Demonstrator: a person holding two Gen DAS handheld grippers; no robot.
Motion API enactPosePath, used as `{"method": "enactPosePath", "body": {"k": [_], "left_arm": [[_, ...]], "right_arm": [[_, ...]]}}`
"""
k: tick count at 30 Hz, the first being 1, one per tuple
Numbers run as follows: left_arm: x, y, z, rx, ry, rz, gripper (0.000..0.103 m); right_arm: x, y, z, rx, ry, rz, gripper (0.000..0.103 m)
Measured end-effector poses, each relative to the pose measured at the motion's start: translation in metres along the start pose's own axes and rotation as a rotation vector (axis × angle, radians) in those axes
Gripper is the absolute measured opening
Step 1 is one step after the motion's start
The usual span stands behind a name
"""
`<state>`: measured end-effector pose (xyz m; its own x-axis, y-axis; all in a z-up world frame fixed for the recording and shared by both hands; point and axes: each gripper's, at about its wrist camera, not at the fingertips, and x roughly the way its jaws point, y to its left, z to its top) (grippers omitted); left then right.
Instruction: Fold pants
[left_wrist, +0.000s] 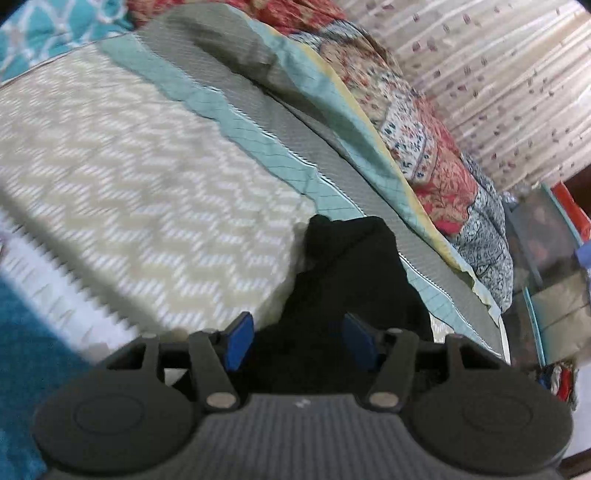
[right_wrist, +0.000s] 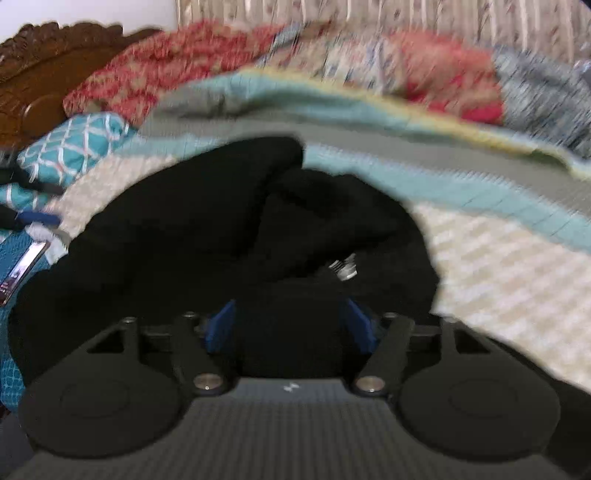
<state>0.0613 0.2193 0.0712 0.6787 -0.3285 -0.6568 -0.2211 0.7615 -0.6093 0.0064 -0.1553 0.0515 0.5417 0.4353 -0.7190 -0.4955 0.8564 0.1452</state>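
Note:
The black pants (left_wrist: 347, 266) lie bunched on a cream chevron bedspread (left_wrist: 147, 177). In the left wrist view one end of them runs back from the bed to between my left gripper's (left_wrist: 299, 341) blue pads (left_wrist: 240, 339), which stand apart and do not press on the cloth. In the right wrist view the pants (right_wrist: 184, 229) form a wide rumpled heap across the middle. My right gripper (right_wrist: 290, 326) hovers over its near edge, jaws wide, with dark cloth below the gap and nothing pinched. A small silver metal piece (right_wrist: 345, 269) shows on the fabric just past the right pad.
A teal-and-grey quilt (left_wrist: 295, 122) and a red floral quilt (left_wrist: 424, 155) are piled along the far side of the bed. A teal lattice pillow (right_wrist: 74, 147), a carved wooden headboard (right_wrist: 48, 66) and a phone (right_wrist: 22, 269) sit at the left. A striped curtain (left_wrist: 498, 74) hangs behind.

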Motion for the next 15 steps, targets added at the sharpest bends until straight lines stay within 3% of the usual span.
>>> {"method": "enactPosePath", "body": {"k": [1, 2, 3, 6, 9, 15], "left_arm": [[0.006, -0.003, 0.005, 0.010, 0.006, -0.002, 0.057], [0.014, -0.006, 0.011, 0.022, 0.011, 0.001, 0.057], [0.022, -0.010, 0.017, 0.034, 0.015, 0.007, 0.057], [0.042, -0.018, 0.032, 0.063, 0.020, 0.021, 0.062], [0.065, -0.025, 0.046, 0.091, 0.017, 0.052, 0.073], [0.118, -0.033, 0.068, 0.118, 0.055, 0.081, 0.078]], "right_arm": [[0.006, 0.003, -0.001, -0.010, 0.025, -0.011, 0.066], [0.004, 0.008, -0.005, -0.009, 0.046, -0.029, 0.031], [0.001, 0.003, -0.007, 0.028, 0.054, -0.035, 0.010], [-0.042, -0.043, 0.002, 0.260, -0.108, -0.013, 0.008], [-0.100, -0.114, 0.023, 0.490, -0.310, -0.075, 0.005], [-0.190, -0.223, 0.026, 0.755, -0.604, -0.360, 0.002]]}}
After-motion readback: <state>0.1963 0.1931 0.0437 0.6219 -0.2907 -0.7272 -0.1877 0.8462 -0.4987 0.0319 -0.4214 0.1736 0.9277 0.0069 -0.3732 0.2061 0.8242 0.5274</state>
